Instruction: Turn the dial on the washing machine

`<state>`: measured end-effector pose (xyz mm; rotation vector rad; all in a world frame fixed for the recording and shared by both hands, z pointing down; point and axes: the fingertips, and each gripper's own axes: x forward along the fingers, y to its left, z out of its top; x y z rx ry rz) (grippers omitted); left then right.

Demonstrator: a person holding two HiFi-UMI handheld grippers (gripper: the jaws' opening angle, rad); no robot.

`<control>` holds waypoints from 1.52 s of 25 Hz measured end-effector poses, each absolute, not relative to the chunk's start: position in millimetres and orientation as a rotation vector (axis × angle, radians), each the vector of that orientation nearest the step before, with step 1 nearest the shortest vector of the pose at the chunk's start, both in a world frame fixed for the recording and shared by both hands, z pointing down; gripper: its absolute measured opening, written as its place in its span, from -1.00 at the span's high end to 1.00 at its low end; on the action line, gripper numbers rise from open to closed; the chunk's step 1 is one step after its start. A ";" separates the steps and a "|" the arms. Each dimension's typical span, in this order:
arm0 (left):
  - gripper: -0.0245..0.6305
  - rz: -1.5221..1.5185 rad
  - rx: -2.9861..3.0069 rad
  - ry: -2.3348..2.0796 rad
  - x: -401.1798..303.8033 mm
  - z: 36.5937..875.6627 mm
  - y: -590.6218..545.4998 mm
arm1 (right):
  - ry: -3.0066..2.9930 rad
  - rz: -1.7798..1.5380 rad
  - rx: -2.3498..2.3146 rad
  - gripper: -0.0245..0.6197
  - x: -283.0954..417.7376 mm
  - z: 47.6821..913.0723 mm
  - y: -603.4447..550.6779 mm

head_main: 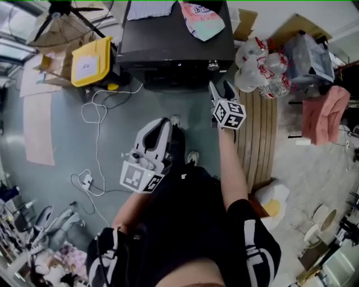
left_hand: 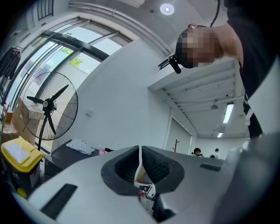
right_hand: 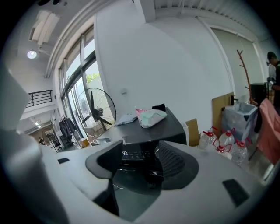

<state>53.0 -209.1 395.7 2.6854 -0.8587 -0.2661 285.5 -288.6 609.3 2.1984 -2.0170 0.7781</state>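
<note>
The black washing machine (head_main: 174,39) stands at the top centre of the head view, with a small silvery dial (head_main: 212,65) at the right end of its front panel. My right gripper (head_main: 220,87) hangs just short of that dial, pointing at it, jaws open and nothing between them. In the right gripper view the machine's lit control panel (right_hand: 136,154) shows between the open jaws of my right gripper (right_hand: 138,159); the dial itself I cannot make out there. My left gripper (head_main: 161,124) is held low by my body, away from the machine; its pads (left_hand: 140,164) meet, empty.
A pink-and-white cloth (head_main: 201,19) and a folded towel (head_main: 148,8) lie on the machine's lid. A yellow-lidded bin (head_main: 92,60) stands to its left and water bottles (head_main: 263,70) to its right. A slatted wooden board (head_main: 259,134) and white cables (head_main: 95,112) lie on the floor.
</note>
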 end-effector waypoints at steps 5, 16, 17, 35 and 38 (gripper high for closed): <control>0.81 -0.230 2.672 -0.836 80.8 423.9 -277.9 | -1.911 0.984 2.153 -0.01 318.2 698.8 -347.9; 0.81 -0.189 2.617 -0.856 93.4 467.8 -322.9 | -1.773 0.980 2.202 0.11 347.8 764.2 -386.8; 0.81 -0.184 2.614 -0.859 92.2 470.4 -322.8 | -1.765 0.975 2.208 0.09 348.5 764.6 -386.5; 0.81 -0.194 2.582 -0.894 80.4 477.3 -315.3 | -1.736 0.913 2.139 -0.08 344.9 775.6 -400.8; 0.81 -0.195 2.578 -0.902 79.4 479.4 -315.5 | -1.699 0.889 2.092 0.00 346.4 778.8 -400.3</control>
